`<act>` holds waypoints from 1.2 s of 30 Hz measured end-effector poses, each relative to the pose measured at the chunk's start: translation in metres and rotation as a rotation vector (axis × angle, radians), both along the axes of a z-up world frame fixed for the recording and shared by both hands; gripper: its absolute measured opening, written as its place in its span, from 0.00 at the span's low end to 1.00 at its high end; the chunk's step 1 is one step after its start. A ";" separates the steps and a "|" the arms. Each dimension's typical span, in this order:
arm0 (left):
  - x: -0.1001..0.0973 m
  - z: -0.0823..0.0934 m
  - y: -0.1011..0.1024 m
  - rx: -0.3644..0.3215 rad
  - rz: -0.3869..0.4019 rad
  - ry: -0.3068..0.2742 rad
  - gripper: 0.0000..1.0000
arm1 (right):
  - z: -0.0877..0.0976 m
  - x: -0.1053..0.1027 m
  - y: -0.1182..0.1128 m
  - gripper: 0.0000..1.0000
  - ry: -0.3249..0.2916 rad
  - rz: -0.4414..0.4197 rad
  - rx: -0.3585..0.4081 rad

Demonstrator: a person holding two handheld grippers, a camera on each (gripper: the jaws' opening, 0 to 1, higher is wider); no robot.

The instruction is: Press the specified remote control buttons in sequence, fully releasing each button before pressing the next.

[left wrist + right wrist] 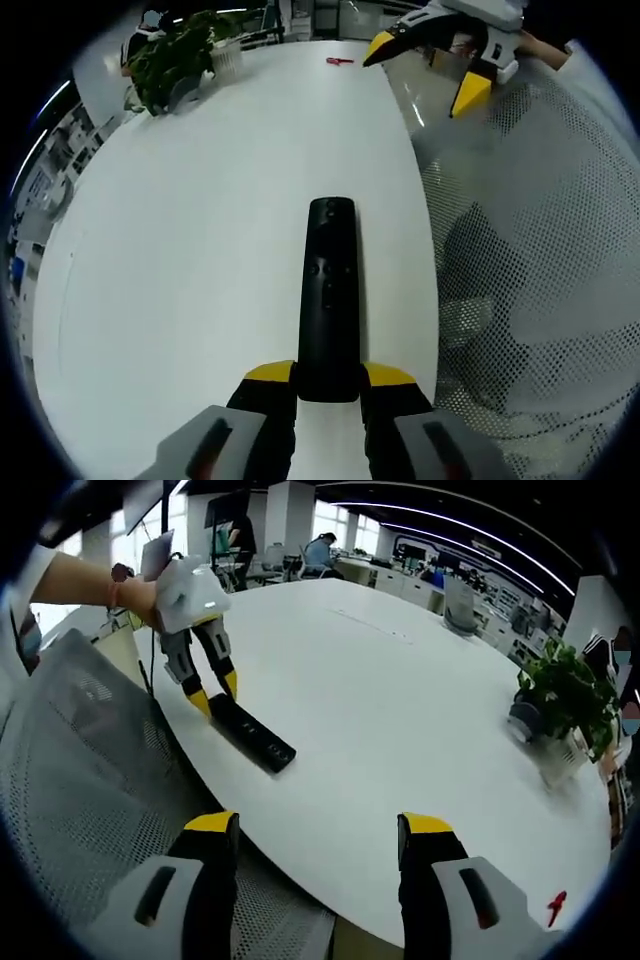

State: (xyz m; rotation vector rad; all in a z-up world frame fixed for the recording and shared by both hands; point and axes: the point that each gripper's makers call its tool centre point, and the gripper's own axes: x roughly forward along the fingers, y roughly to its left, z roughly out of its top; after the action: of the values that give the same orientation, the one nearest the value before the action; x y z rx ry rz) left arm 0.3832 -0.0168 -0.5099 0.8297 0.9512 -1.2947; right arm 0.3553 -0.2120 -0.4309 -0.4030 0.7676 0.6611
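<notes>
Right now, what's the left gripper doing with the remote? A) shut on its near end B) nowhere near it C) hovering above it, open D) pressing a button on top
A: in the left gripper view the left gripper clamps the near end of the black remote, which lies on the white table.

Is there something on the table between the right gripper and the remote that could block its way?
Nothing visible does. The remote lies on bare white table, its near end clamped by the left gripper. The open right gripper looks at it across bare tabletop. The plant stands far aside.
</notes>
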 end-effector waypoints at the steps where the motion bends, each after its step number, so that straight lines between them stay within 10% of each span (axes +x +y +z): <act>1: -0.002 0.000 0.001 0.001 0.003 0.000 0.24 | 0.000 0.000 0.000 0.66 0.001 0.003 -0.001; 28: -0.036 -0.008 -0.003 -0.040 0.031 -0.007 0.24 | -0.005 -0.011 0.011 0.63 0.037 0.080 -0.004; 36: -0.042 -0.010 -0.003 -0.019 -0.011 -0.032 0.24 | -0.008 -0.024 0.025 0.61 0.130 0.137 0.072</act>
State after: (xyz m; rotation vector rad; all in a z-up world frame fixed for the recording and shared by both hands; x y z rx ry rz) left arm 0.3412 -0.0199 -0.5196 0.8396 0.9083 -1.2946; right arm 0.3309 -0.1869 -0.4391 -0.3510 0.8414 0.8474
